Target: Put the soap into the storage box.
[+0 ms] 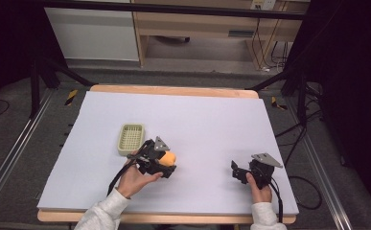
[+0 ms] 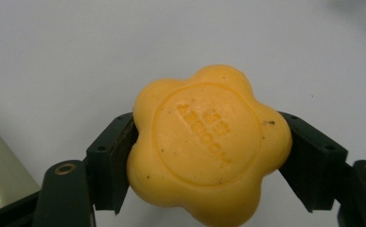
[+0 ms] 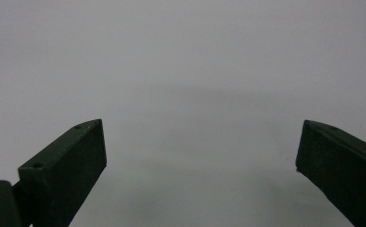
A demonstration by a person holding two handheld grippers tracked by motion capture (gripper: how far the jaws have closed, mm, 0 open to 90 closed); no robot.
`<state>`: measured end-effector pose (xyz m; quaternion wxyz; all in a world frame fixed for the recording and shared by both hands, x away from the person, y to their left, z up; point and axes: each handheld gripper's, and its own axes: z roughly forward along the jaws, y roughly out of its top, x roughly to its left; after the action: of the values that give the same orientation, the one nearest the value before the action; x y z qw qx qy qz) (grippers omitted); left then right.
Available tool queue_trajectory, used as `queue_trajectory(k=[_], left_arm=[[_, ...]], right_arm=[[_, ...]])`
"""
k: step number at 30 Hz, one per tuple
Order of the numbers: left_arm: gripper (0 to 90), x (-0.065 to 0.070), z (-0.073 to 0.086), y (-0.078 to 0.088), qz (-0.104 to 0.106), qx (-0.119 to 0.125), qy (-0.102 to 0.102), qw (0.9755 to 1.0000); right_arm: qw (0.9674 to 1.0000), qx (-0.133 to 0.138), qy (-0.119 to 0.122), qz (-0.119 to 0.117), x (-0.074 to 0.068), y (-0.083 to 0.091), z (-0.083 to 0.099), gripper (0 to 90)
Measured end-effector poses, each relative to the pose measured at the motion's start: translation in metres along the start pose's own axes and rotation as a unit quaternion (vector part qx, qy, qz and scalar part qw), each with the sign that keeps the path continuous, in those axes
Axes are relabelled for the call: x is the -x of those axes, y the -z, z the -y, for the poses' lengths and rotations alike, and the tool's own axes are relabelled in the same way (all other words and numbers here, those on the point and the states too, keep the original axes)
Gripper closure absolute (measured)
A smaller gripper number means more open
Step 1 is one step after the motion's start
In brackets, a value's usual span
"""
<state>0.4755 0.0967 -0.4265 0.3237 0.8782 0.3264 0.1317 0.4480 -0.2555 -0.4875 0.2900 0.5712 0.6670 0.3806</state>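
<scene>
Yellow-orange and flower-shaped, the soap [image 2: 209, 146] sat clamped between the two black jaws of the left gripper [image 1: 166, 160], held by its lobed sides with the stamped face turned toward the camera. In the high view it hung just right of the pale green dish [image 1: 131, 138], which lay on the white sheet [image 1: 197, 120] covering the table. Whether the soap rested on the sheet or hung just above it could not be told from the pictures.

The right gripper [image 1: 236, 171] lay well apart near the front edge, its jaws spread wide over bare sheet and holding nothing.

The step in hand looked like carrying the soap to the dish. To do it well, the grip probably wanted to stay firm but not crushing, since soap is slick and the jaws met rounded lobes rather than flat faces; a twist of the hand could let it squirm out. A short, level move leftward, the soap kept low, then centred over the slotted bottom of the dish before the jaws parted, seemed safest. The dish was light plastic and could slide if nudged on its rim.
</scene>
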Motion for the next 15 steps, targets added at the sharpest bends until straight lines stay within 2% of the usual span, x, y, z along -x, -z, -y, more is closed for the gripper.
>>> queue_trajectory(k=[15], left_arm=[[26.6, -0.025, 0.001, 0.018, -0.023, 0.007, 0.023, 0.9995]], right_arm=[[1.0000, 0.000, -0.002, 0.000, 0.000, 0.000, 0.000, 3.1]])
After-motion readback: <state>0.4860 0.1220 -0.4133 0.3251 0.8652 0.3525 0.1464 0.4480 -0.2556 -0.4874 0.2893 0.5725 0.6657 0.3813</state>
